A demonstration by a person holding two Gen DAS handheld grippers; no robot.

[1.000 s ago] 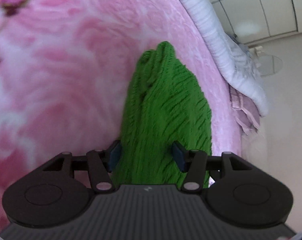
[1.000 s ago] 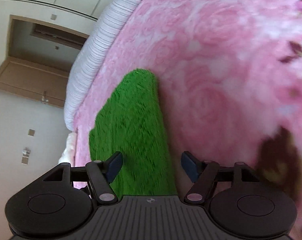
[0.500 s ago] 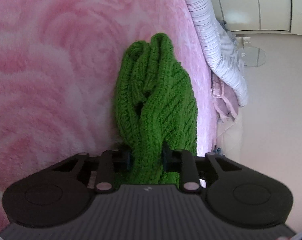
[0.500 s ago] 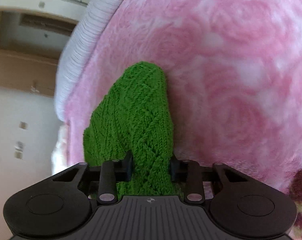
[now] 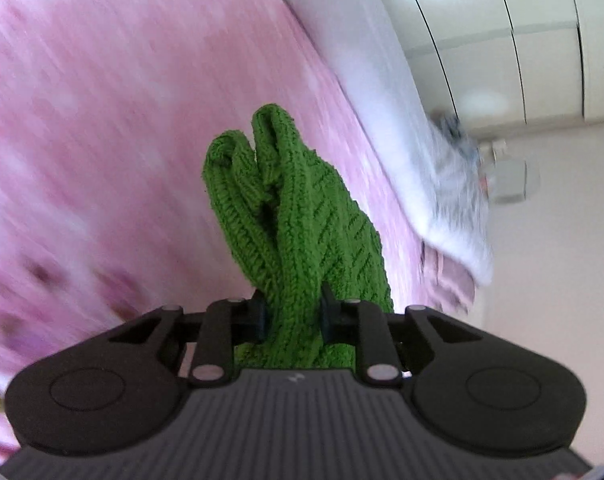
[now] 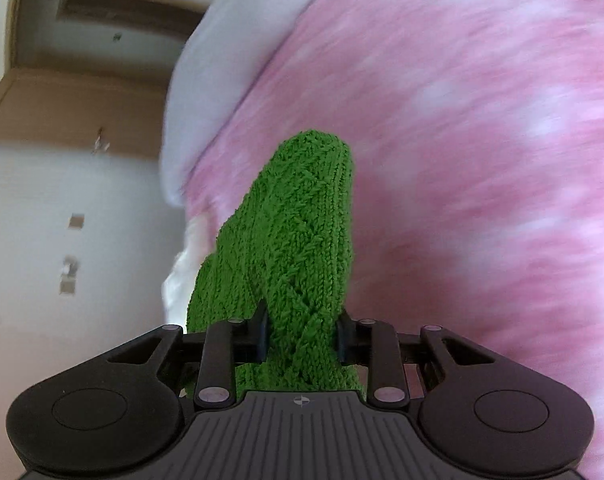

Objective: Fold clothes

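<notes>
Since a second ago both the left gripper (image 5: 292, 316) and right gripper (image 6: 301, 334) have clamped the green knit (image 5: 302, 232) and now lift it off the pink blanket (image 5: 102, 120), readying a fold.

pink blanket (image 5: 102, 120), white bedding (image 5: 382, 80), door (image 6: 82, 92)

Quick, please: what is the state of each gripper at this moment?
Left gripper: closed on the green knit.
Right gripper: closed on the green knit.

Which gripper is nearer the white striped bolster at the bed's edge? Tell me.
Cannot tell; the views give no clear margin. The left gripper has the bolster ahead to its right; the right gripper has it ahead-left. Both clamp the green knit.
</notes>
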